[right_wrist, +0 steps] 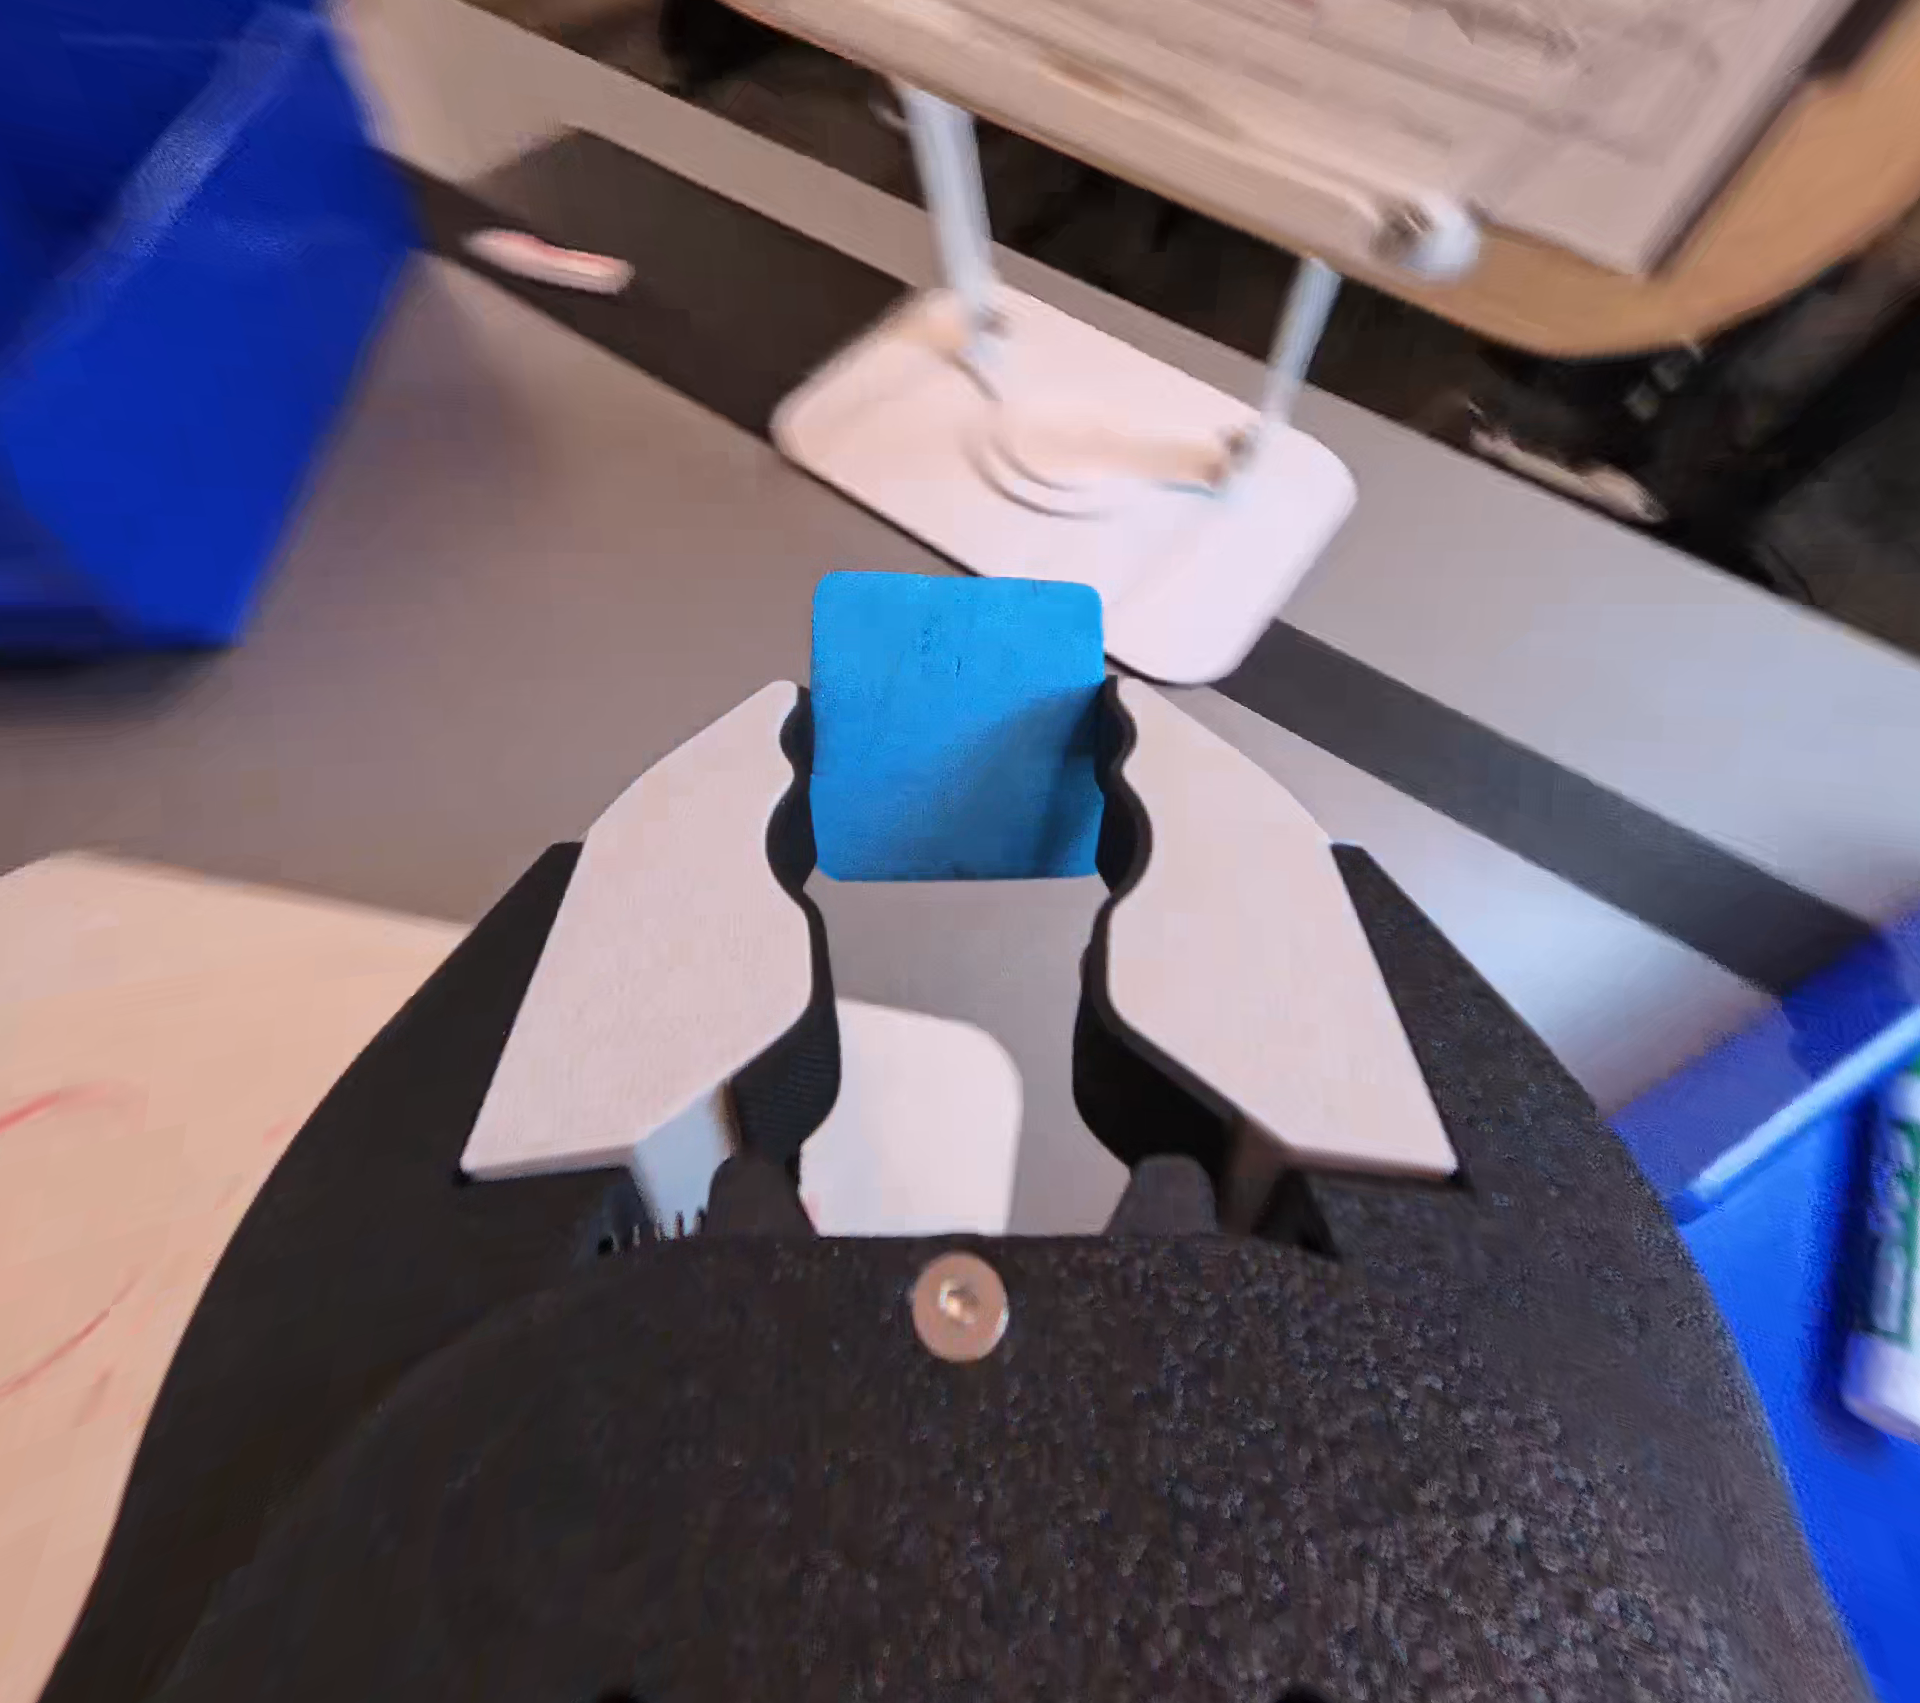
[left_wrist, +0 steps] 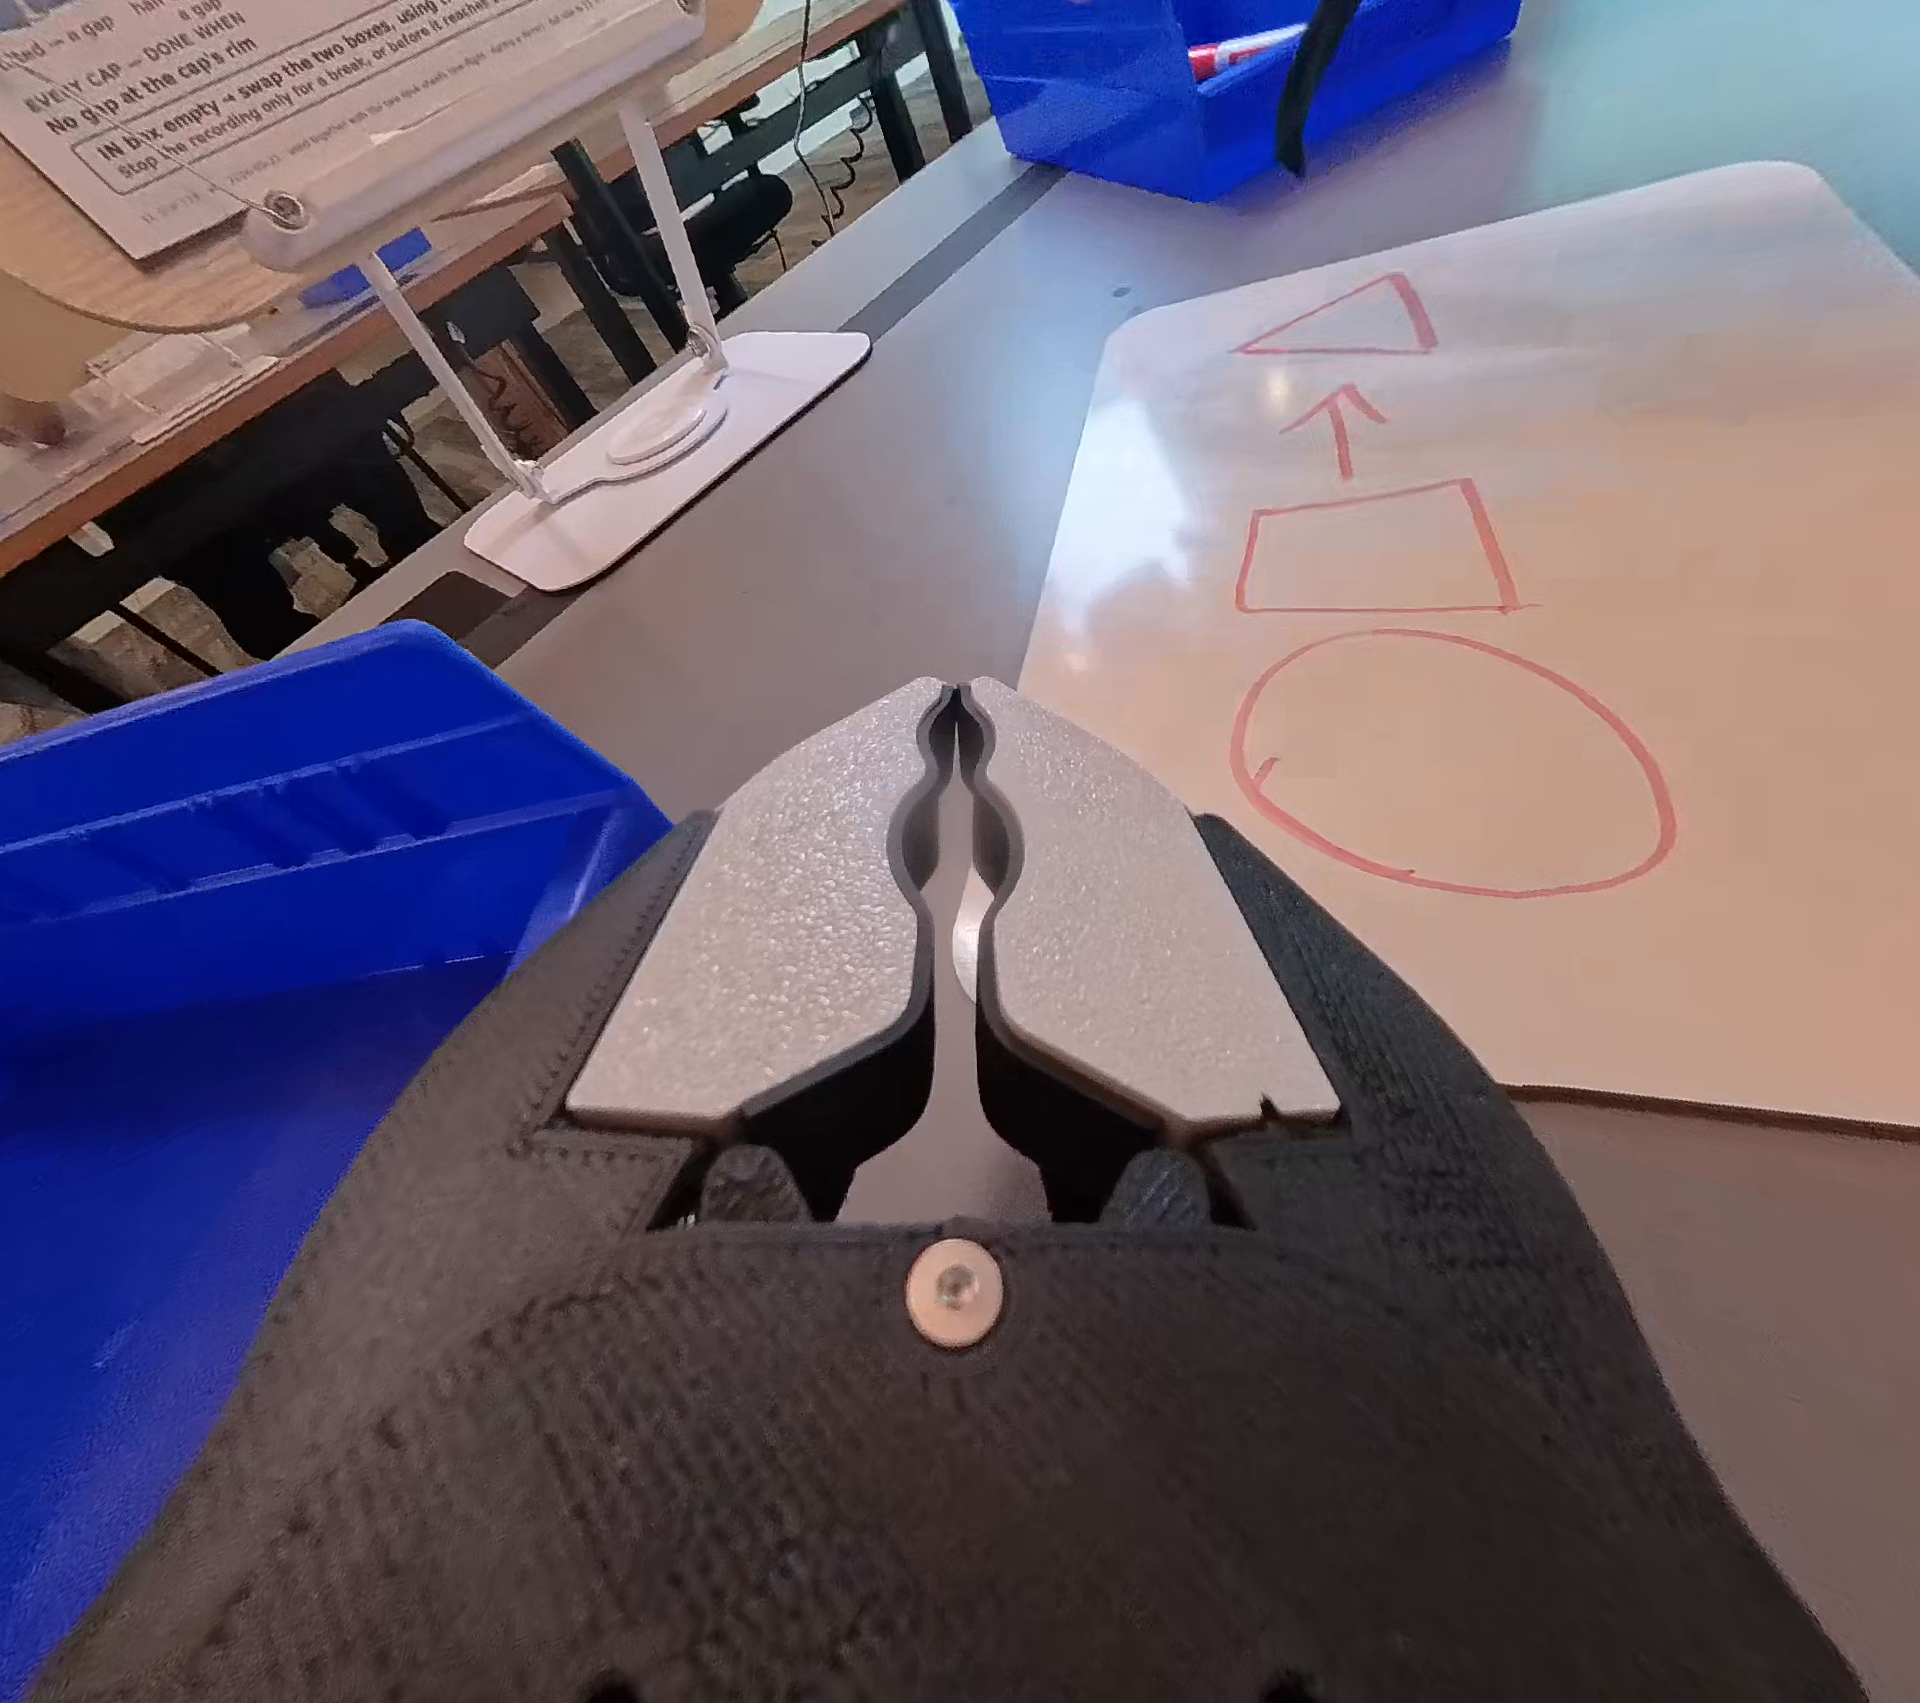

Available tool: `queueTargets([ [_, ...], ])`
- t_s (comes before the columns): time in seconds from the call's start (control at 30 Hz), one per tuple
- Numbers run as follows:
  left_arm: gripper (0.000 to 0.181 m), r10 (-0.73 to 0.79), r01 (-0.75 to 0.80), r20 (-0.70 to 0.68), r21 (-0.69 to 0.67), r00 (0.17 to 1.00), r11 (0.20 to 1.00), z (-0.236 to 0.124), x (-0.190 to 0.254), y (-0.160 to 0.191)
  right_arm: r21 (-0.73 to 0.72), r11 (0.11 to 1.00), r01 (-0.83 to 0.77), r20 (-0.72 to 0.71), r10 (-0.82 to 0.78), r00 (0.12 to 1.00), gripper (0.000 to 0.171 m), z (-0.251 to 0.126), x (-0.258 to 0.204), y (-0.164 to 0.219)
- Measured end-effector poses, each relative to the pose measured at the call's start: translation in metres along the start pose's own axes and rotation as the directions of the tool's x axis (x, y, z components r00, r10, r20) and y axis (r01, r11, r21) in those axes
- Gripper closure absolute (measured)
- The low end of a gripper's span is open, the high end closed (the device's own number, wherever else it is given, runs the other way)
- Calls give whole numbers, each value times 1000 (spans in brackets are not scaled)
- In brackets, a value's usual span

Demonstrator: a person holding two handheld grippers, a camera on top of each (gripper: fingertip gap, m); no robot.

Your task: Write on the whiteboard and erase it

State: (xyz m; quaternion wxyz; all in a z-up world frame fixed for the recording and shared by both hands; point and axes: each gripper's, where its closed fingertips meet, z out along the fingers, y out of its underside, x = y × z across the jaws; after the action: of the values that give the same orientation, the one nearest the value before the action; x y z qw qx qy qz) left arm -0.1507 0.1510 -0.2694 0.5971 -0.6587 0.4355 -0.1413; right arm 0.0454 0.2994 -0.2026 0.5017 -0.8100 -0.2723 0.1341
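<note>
Low in the frame our left gripper [left_wrist: 961,689] has its jaws pressed together beside the whiteboard [left_wrist: 1714,510]. Our right gripper [right_wrist: 951,697] pinches the blue eraser [right_wrist: 956,728]. Beyond it we see a blurred sign stand [right_wrist: 1070,479] and a blue bin [right_wrist: 156,365], cut off at the left.
</note>
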Motion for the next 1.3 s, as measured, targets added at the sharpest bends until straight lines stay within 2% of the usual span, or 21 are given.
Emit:
queueTargets([
  [0.03, 181, 2, -2, -6, -11, 1000, 1000, 1, 2, 2, -8, 998, 61, 72, -60, 996, 119, -15, -20, -1],
  [0.1, 181, 14, -14, -14, -19, 1000, 1000, 2, 4, 3, -71, 980, 187, 224, -167, 960, 118, -41, -54, 23],
  [0.17, 181, 23, -24, -24, -22, 999, 999, 3, 7, 2, -137, 958, 253, 272, -209, 939, 118, -54, -64, 59],
  [0.27, 181, 33, -34, -32, -33, 999, 999, 4, 9, 4, -208, 949, 236, 320, -162, 934, 118, -60, -66, 107],
  [0.4, 181, 34, -35, -33, -39, 999, 999, 3, 9, 5, -258, 927, 273, 331, -180, 926, 117, -60, -60, 145],
  [0.67, 181, 38, -41, -54, -52, 998, 998, 5, 13, 8, -343, 850, 401, 398, -255, 881, 108, -68, -65, 157],
  [0.9, 181, 38, -41, -55, -51, 998, 998, 4, 12, 7, -441, 833, 335, 377, -166, 911, 108, -68, -63, 162],
  [0.97, 181, 38, -41, -59, -52, 998, 998, 5, 13, 7, -461, 823, 332, 371, -162, 914, 119, -67, -61, 166],
  [1.1, 181, 48, -54, -80, -69, 996, 996, 6, 16, 10, -461, 814, 353, 393, -169, 904, 121, -64, -62, 165],
  [1.17, 181, 53, -64, -111, -97, 992, 993, 6, 20, 15, -474, 808, 351, 370, -179, 912, 122, -54, -50, 160],
  [1.23, 181, 65, -87, -154, -143, 986, 986, 4, 23, 22, -490, 826, 280, 320, -129, 939, 122, -40, -33, 153],
  [1.3, 181, 102, -135, -194, -165, 976, 977, -2, 24, 26, -477, 842, 251, 329, -94, 940, 121, -30, -39, 147],
])
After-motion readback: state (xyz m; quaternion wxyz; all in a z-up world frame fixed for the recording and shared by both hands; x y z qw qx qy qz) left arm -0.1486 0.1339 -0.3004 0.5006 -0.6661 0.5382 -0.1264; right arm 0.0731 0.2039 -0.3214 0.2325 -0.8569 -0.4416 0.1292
